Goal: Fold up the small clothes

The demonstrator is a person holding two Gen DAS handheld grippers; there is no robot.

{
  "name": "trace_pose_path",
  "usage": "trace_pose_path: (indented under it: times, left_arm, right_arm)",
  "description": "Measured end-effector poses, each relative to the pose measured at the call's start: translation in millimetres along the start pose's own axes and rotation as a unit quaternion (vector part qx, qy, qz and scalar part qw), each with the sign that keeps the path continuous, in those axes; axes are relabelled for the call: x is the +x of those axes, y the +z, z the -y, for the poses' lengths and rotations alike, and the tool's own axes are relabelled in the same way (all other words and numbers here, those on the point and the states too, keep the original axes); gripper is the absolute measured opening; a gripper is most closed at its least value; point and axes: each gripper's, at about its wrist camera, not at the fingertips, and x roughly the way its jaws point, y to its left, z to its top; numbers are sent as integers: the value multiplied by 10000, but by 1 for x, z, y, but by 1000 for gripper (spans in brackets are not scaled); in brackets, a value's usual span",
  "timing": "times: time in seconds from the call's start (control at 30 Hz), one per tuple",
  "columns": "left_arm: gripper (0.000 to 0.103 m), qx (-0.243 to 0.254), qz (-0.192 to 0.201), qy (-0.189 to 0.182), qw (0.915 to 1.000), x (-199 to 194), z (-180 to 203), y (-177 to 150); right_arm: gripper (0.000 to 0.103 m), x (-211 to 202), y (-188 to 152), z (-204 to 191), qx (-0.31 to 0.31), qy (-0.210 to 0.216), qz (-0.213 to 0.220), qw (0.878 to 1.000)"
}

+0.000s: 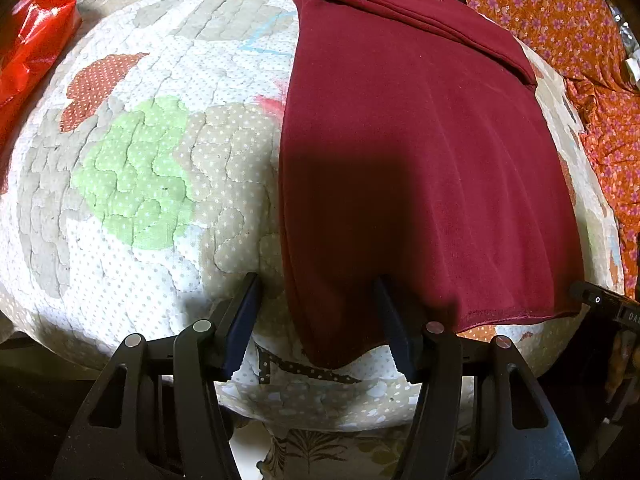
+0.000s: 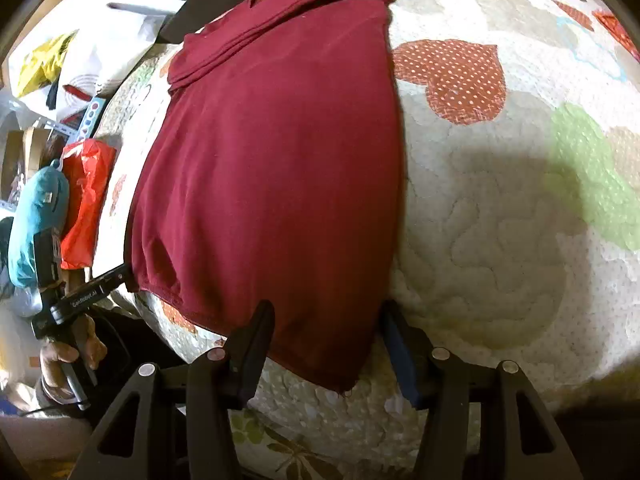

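Maroon knit garment (image 1: 420,160), folded lengthwise, flat on quilted patchwork bedcover (image 1: 160,200), filling centre-right of the left view. Left hand-held gripper (image 1: 318,320) and right hand-held gripper (image 2: 328,344): jaws apart, straddling near corners, gripping nothing. Likely risks: snagging quilt with hem, uneven lift skewing fold.

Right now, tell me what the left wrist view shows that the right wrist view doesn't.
Only the left wrist view shows the orange floral fabric beside the quilt.

Only the right wrist view shows a teal bundle, white bags and a hand holding the other gripper's handle.

Both show the maroon garment folded on the patchwork quilt, a red plastic bag, and each gripper open over a near corner: left gripper, right gripper.
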Motion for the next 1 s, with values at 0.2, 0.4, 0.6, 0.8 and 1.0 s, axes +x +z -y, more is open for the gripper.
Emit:
trace_pose_path:
  times: [0.2, 0.4, 0.6, 0.8, 1.0]
  left_arm:
    - [35, 118, 14, -194, 9997, -3, 4, -1]
    - [7, 242, 200, -736, 9968, -29, 5, 21]
    - [7, 273, 585, -1063, 9922, -57, 7, 73]
    - [7, 209, 1127, -1133, 9869, -73, 14, 146]
    - [7, -27, 1450, -980, 9846, -52, 23, 242]
  right_arm:
    - [23, 10, -3, -21, -590, 287, -190, 9977]
    - [16, -21, 18, -33, -644, 1303, 230, 9891]
    - [16, -69, 67, -40, -808, 1720, 1099, 9756]
    - [16, -89, 141, -31, -600, 1754, 1914, 9638]
    - [16, -74, 234, -21, -353, 1569, 2112, 9641]
